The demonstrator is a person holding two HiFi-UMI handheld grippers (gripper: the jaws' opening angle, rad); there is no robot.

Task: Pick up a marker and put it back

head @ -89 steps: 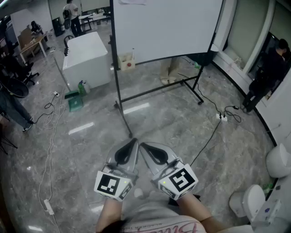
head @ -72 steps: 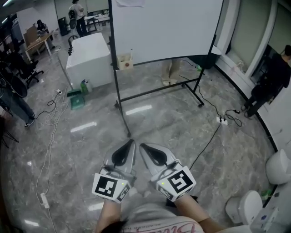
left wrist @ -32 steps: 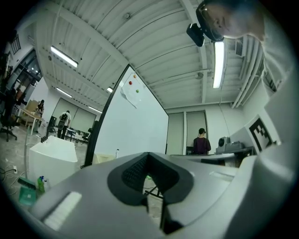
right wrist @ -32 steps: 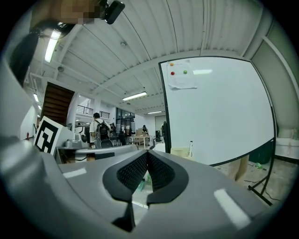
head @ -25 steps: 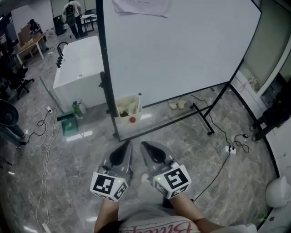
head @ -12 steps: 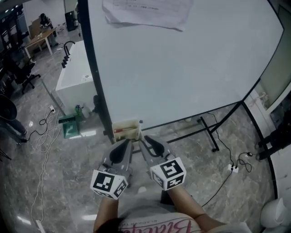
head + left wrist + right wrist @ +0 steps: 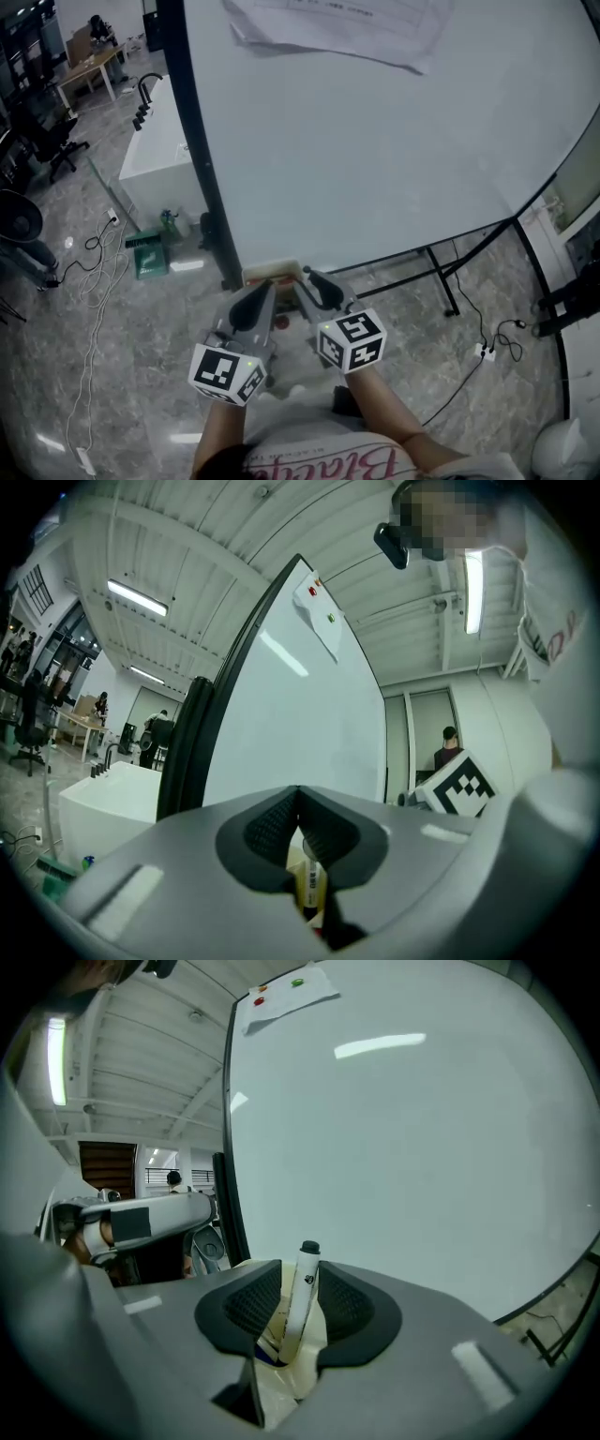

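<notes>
A white marker with a black cap [image 7: 302, 1288] stands upright in a cream holder box [image 7: 281, 1372] fixed at the whiteboard's lower left corner. My right gripper [image 7: 298, 1302] straddles the marker; its jaws are opening, with a gap on either side of the barrel. In the head view the right gripper [image 7: 305, 281] reaches over the box [image 7: 272, 274]. Just left of it, my left gripper [image 7: 262, 298] points at the box. The left gripper [image 7: 298, 803] is shut, nothing held; another marker [image 7: 307, 885] shows in the holder below its tips.
The big whiteboard [image 7: 375, 141] fills the view ahead, a sheet of paper [image 7: 337, 28] pinned at its top. Its black post [image 7: 202, 159] rises left of the box and a stand leg [image 7: 441, 272] runs right. A white counter [image 7: 159, 159] and floor cables [image 7: 94, 281] lie left.
The view has closed in on the whiteboard. Both grippers have come forward to the holder box, and the right gripper now reaches over it with the marker between its jaws.
</notes>
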